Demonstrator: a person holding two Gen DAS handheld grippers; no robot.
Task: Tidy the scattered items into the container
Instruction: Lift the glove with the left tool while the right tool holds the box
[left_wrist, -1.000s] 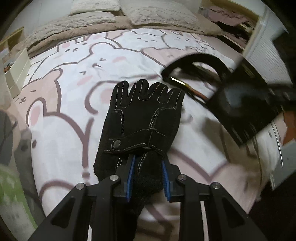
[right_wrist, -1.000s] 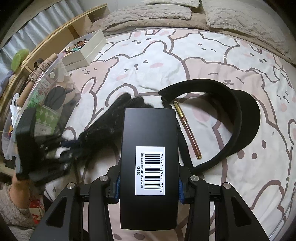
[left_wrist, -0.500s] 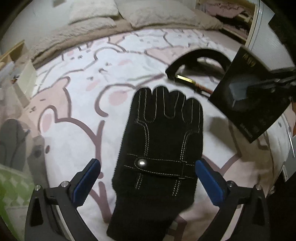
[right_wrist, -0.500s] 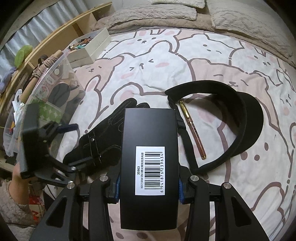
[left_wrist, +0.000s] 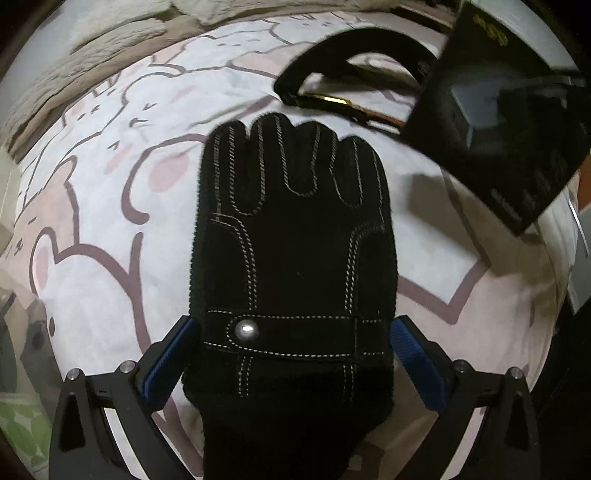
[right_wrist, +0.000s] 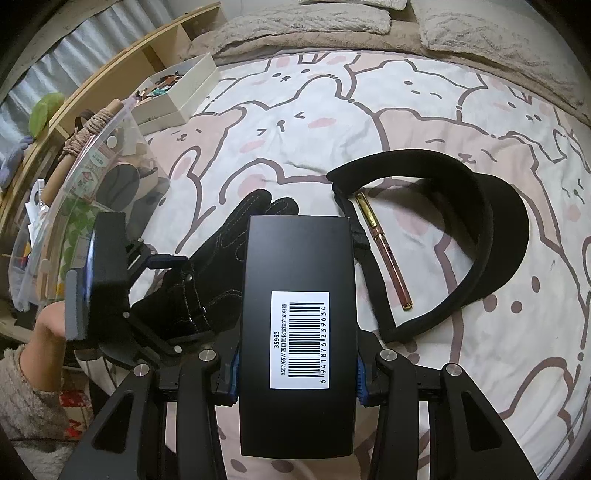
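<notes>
A black suede glove (left_wrist: 295, 229) with pale stitching lies flat on the bunny-print bedsheet (left_wrist: 96, 288). My left gripper (left_wrist: 292, 323) stands open wide just above it, one blue pad on each side of the glove's snap strap, neither squeezing it. My right gripper (right_wrist: 297, 365) is shut on a black box (right_wrist: 295, 258) with a barcode label, held above the bed to the right of the glove (right_wrist: 221, 236). A black sun visor (right_wrist: 480, 236) and a brown-and-gold pen (right_wrist: 384, 251) lie on the sheet farther right.
A clear plastic bin (right_wrist: 85, 192) holding several items stands at the bed's left edge, beside a white open box (right_wrist: 177, 96) and a wooden shelf (right_wrist: 110, 81). A person's hand (right_wrist: 48, 332) holds the left gripper. Pillows (right_wrist: 480, 26) lie at the far end.
My left gripper let go of the glove's cuff and opened wide. It then dropped closer, so its jaws straddle the strap. The right gripper and box have not moved.
</notes>
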